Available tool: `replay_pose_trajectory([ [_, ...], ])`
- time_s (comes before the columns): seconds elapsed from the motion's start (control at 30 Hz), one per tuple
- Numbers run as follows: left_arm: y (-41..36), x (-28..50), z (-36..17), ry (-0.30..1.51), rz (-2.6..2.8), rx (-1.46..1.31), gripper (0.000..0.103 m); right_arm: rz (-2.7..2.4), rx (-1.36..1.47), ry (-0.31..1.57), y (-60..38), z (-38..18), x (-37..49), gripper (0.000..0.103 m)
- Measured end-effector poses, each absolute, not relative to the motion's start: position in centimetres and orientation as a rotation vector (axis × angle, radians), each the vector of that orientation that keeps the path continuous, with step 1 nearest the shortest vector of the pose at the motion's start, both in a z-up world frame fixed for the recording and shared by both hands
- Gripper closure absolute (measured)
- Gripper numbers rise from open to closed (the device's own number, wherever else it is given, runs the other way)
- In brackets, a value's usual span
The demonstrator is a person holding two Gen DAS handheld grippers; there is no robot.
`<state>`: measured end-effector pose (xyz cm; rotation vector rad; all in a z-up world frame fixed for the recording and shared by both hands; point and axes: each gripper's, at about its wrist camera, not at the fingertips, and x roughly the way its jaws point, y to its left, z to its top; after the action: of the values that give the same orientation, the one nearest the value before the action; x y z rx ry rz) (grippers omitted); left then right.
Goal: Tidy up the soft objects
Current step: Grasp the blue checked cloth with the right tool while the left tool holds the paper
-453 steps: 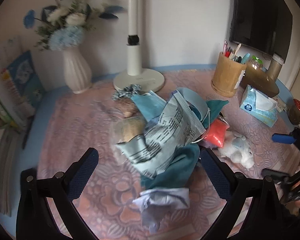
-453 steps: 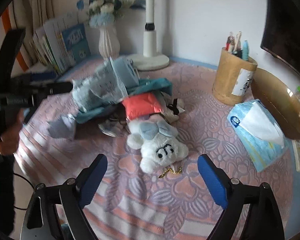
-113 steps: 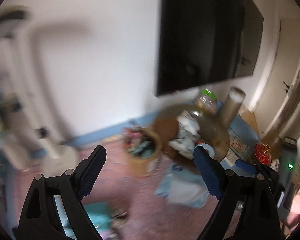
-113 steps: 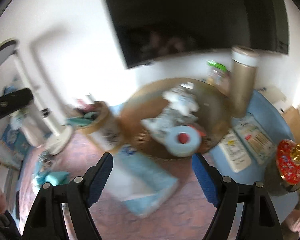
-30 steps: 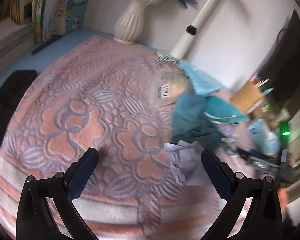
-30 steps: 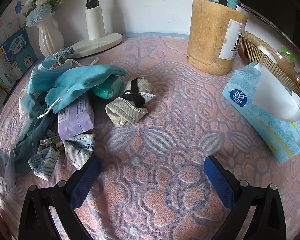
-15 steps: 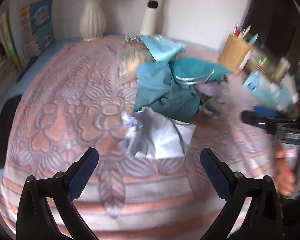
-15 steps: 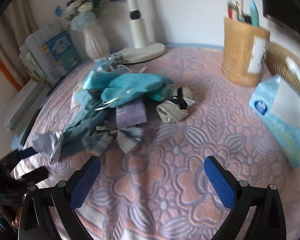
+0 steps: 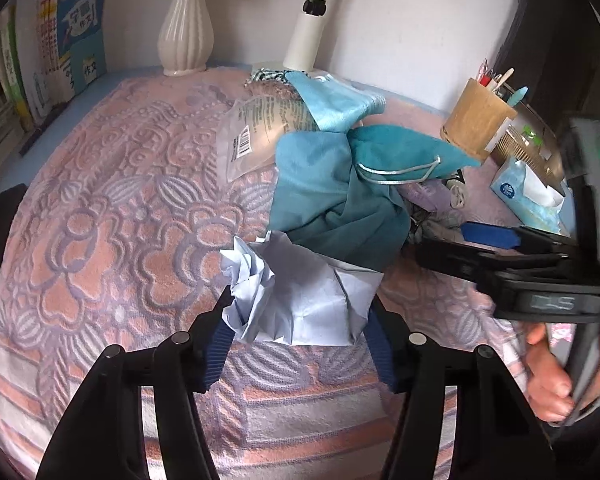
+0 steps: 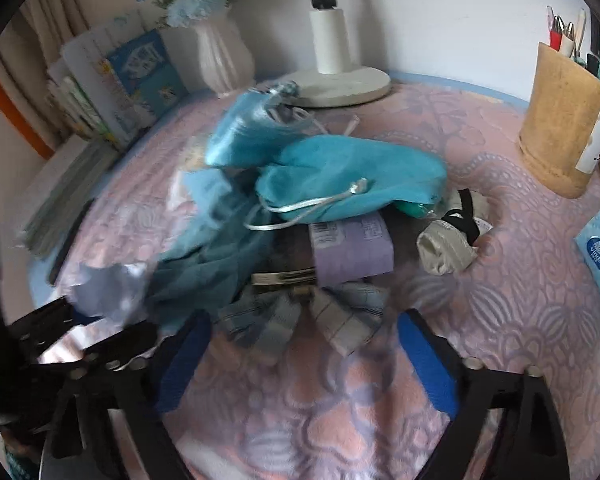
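A pile of soft things lies mid-table: a crumpled pale blue paper (image 9: 300,300), a dark teal cloth (image 9: 336,208), a teal drawstring bag (image 10: 352,184), a light blue pouch (image 9: 336,100), a lilac packet (image 10: 352,248), a plaid cloth (image 10: 300,316) and rolled grey socks (image 10: 448,248). My left gripper (image 9: 300,344) is open, its fingers on either side of the crumpled paper. My right gripper (image 10: 300,364) is open just in front of the plaid cloth; it also shows at the right of the left wrist view (image 9: 488,236).
A pink patterned cloth (image 9: 100,220) covers the table. A white vase (image 9: 184,36), books (image 9: 52,44) and a lamp base (image 10: 340,84) stand at the back. A wooden pen holder (image 10: 568,148) and a blue tissue box (image 9: 528,196) stand at the right.
Both grippers have moved in close to the pile. The left gripper's fingers have narrowed around the crumpled paper. The right gripper has come up to the plaid cloth.
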<state>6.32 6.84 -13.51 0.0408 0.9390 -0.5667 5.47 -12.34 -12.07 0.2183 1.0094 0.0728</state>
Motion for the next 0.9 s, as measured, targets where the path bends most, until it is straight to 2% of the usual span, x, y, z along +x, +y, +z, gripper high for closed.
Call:
replay_pose_trajectory([
  [0.03, 6.8, 6.3, -13.5, 0.940, -0.567, 0.043, 0.046, 0.063, 0.204, 1.020, -12.3, -12.4, 5.7, 0.029],
  [0.1, 6.7, 6.2, -13.5, 0.939, -0.568, 0.047, 0.046, 0.051, 0.167, 1.016, -12.3, -12.6, 5.3, 0.046],
  [0.2, 6.6, 5.6, -13.3, 0.937, -0.580, 0.048, 0.046, 0.051, 0.134, 0.990, -12.9, -12.3, 4.1, 0.066],
  [0.3, 6.2, 5.4, -13.1, 0.929, -0.596, 0.058, 0.046, 0.076, 0.144, 0.980, -13.8, -12.0, 2.6, 0.076],
  [0.4, 5.7, 4.8, -12.7, 0.911, -0.613, 0.080, 0.046, 0.070, 0.112, 0.977, -14.5, -11.4, 1.0, 0.077],
  [0.63, 4.7, 4.3, -11.6, 0.886, -0.657, 0.077, 0.046, -0.095, -0.032, 0.973, -17.8, -9.8, -2.4, 0.073],
  [0.67, 4.5, 4.2, -11.5, 0.882, -0.663, 0.078, 0.046, -0.121, -0.023, 0.985, -18.5, -9.6, -2.7, 0.065],
  [0.7, 4.3, 4.2, -11.3, 0.879, -0.666, 0.080, 0.046, -0.112, 0.004, 0.993, -18.7, -9.4, -2.8, 0.048],
  [0.77, 3.9, 4.0, -10.9, 0.867, -0.671, 0.089, 0.046, -0.036, 0.093, 0.984, -18.6, -8.7, -2.9, 0.029],
  [0.9, 4.0, 3.7, -10.0, 0.846, -0.659, 0.103, 0.046, 0.127, 0.223, 0.983, -15.8, -8.9, -1.2, 0.026],
])
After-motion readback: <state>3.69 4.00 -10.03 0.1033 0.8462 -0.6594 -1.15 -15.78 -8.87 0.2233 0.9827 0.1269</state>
